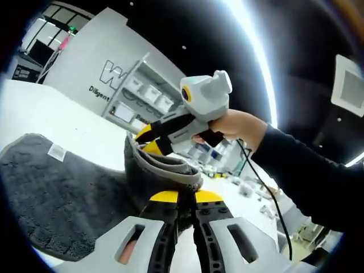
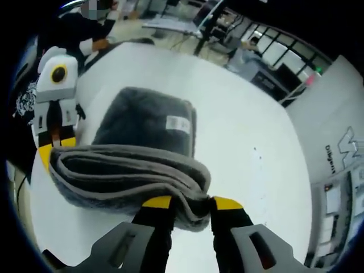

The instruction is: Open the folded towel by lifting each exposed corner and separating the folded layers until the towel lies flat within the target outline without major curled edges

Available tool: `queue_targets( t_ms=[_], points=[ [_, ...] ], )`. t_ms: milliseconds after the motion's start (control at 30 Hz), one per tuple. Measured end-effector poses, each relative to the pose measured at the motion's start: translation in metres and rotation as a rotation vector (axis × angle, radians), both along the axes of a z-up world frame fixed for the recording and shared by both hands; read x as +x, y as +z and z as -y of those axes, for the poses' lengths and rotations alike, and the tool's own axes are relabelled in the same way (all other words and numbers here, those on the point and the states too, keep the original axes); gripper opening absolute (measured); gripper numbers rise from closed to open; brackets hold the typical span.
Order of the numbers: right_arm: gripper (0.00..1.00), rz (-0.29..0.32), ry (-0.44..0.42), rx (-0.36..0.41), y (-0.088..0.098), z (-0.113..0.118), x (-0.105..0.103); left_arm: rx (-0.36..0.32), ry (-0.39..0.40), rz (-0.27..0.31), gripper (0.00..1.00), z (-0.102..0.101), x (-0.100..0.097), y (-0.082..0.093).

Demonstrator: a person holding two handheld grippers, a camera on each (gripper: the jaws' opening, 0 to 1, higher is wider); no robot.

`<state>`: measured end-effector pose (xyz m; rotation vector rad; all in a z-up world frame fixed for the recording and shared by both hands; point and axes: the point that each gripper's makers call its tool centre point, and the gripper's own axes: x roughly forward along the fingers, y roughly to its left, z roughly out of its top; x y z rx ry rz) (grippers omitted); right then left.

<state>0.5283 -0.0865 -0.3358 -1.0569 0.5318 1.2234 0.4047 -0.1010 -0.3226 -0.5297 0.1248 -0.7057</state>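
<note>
Rising from the bottom of the left gripper view, the left gripper (image 1: 185,203) is being seen with its yellow-tipped jaws squeezed together on a thick edge of the towel (image 1: 62,193). The towel is dark gray and fuzzy, and a small white label (image 1: 57,151) is being shown on its top. Most of it is lying flat on the white table (image 1: 51,116), to the left of the jaws, while the pinched edge is being held up off the table in several soft layers. That raised edge is running away from the jaws toward the right gripper (image 1: 149,136), whose yellow tips are being pressed onto its far end. The right gripper is being held by a hand (image 1: 239,126) in a dark sleeve.

In the right gripper view, the right gripper (image 2: 190,206) is being seen clamped on a fat roll of towel layers right at its yellow tips. The lifted edge is being stretched as a long band going left to the left gripper (image 2: 54,149), which is touching its other end. Beyond the band, the rest of the towel is lying flat on the table, label side up, and its long side is pointing away from the jaws.
</note>
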Motion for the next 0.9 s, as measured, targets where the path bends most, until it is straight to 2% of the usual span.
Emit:
queue_targets(
  t_ms=[267, 767, 900],
  points=[
    [0.23, 0.025, -0.018, 0.008, -0.002, 0.009, 0.003, 0.006, -0.013, -0.012, 0.06, 0.009, 0.003, -0.004],
    [0.23, 0.054, -0.067, 0.015, -0.017, 0.045, 0.004, 0.039, -0.061, -0.043, 0.07, 0.036, 0.002, -0.018],
    [0.20, 0.108, -0.039, 0.000, -0.020, 0.053, 0.007, 0.036, -0.063, -0.056, 0.06, 0.041, 0.003, -0.020]
  ],
)
